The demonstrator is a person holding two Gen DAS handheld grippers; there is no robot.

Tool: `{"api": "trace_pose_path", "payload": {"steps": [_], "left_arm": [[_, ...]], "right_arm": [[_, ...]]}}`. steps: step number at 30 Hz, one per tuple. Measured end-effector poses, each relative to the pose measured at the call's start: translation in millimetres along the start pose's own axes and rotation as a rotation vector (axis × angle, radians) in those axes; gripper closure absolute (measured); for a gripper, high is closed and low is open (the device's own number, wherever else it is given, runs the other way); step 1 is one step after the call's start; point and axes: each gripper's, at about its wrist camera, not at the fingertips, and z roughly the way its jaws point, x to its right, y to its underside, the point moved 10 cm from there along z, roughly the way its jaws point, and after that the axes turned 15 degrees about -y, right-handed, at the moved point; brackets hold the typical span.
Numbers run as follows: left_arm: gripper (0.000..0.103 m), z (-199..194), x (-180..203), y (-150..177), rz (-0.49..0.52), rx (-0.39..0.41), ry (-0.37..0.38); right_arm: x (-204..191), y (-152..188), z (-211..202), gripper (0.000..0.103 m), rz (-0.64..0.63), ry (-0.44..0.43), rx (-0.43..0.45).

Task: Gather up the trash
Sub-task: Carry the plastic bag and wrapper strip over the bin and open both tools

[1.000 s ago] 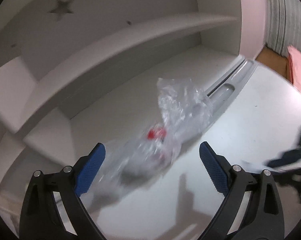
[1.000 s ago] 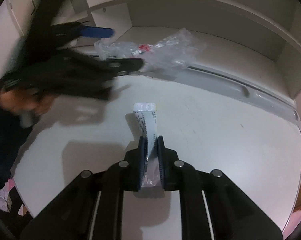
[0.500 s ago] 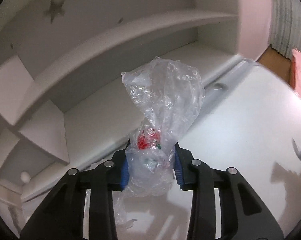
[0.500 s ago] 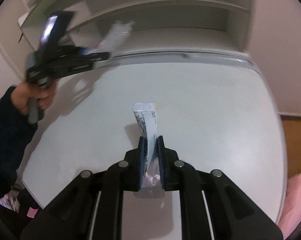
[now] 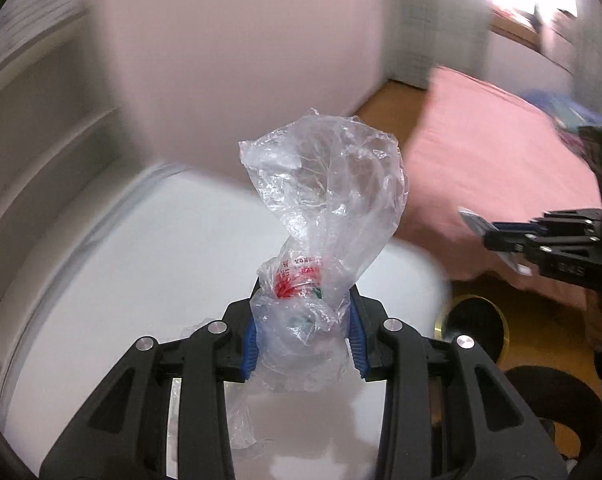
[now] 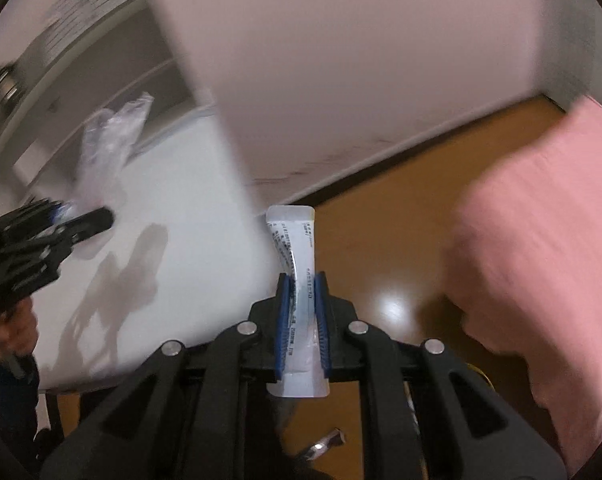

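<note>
Left wrist view: we see the left gripper (image 5: pixel 301 330) closed on a crumpled clear plastic bag (image 5: pixel 325 208), pinched between the blue pads (image 5: pixel 250 340). The bag bears red print near the grip; its upper part stands up above the fingers and a loose tail hangs below them. Beneath lies the white table (image 5: pixel 121 280), blurred. At the right edge the right gripper (image 5: pixel 497 236) comes into frame, a white packet (image 5: pixel 471 218) sticking out of its tip. Behind it we note a pink bed (image 5: pixel 501 152), and below it a wooden floor (image 5: pixel 541 320) with a round dark bin with a gold rim (image 5: pixel 475 326).

Right wrist view: the right gripper (image 6: pixel 301 304) is clamped on the white packet (image 6: pixel 295 248), a flat sachet with dark print, held upright above the floor (image 6: pixel 381 232), just past the table edge (image 6: pixel 181 240). At left, the left gripper (image 6: pixel 61 220) carries the plastic bag (image 6: pixel 109 136) over the table. The pink bed (image 6: pixel 541 220) fills the right side, blurred.
</note>
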Motion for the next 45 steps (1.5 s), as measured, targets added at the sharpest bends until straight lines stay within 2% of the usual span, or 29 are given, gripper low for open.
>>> {"api": "trace_pose_path", "payload": {"steps": [2,3,6,7,9,12,15,19,22,26,35,38,39,40,41,45], "left_arm": [[0.068,-0.2,45.7,-9.9,0.051,0.012,0.062],[0.068,2.1,81.0,-15.0,0.093,0.014,0.112],[0.067,12.1,156.3,-15.8,0.200,0.005,0.207],[0.067,16.0,175.0,-14.3,0.230,0.009,0.218],[0.067,29.2,221.0,-7.6,0.302,-0.012,0.273],[0.067,53.8,270.1,5.0,0.350,-0.088,0.360],[0.067,87.4,296.6,19.6,0.417,-0.117,0.355],[0.067,107.6,329.3,47.4,0.484,-0.183,0.373],[0.067,119.0,348.8,52.3,0.528,-0.213,0.379],[0.067,129.8,363.4,51.4,0.556,-0.247,0.392],[0.067,130.0,372.2,59.4,0.568,-0.258,0.399],[0.067,129.4,376.2,65.6,0.572,-0.266,0.402],[0.067,129.1,378.0,66.6,0.575,-0.267,0.405],[0.067,128.4,379.8,67.5,0.578,-0.267,0.408],[0.067,128.4,381.1,68.4,0.581,-0.265,0.411],[0.067,127.4,385.8,66.9,0.583,-0.254,0.416]], "right_arm": [[42.4,18.7,-16.9,0.090,0.075,0.052,0.016],[61.7,28.2,-24.5,0.090,0.113,0.069,0.019],[120.0,61.0,-41.5,0.090,0.224,0.134,0.028],[141.8,76.5,-46.5,0.090,0.271,0.154,0.028],[170.3,100.5,-53.3,0.090,0.330,0.168,0.024],[201.2,131.8,-55.2,0.090,0.389,0.209,0.004],[225.0,162.1,-45.5,0.090,0.469,0.204,-0.030],[246.6,195.6,-24.2,0.090,0.540,0.179,-0.095],[255.6,207.2,-6.6,0.090,0.568,0.177,-0.138],[267.1,230.2,-5.9,0.090,0.593,0.167,-0.150],[273.1,222.5,-6.6,0.090,0.606,0.143,-0.145],[274.1,221.3,-6.9,0.082,0.612,0.140,-0.127],[274.1,220.8,-7.5,0.071,0.611,0.139,-0.122],[274.6,220.0,-9.7,0.054,0.607,0.148,-0.113],[274.7,218.7,-12.7,0.048,0.603,0.156,-0.103],[281.4,213.2,-30.8,0.046,0.618,0.196,-0.040]]}}
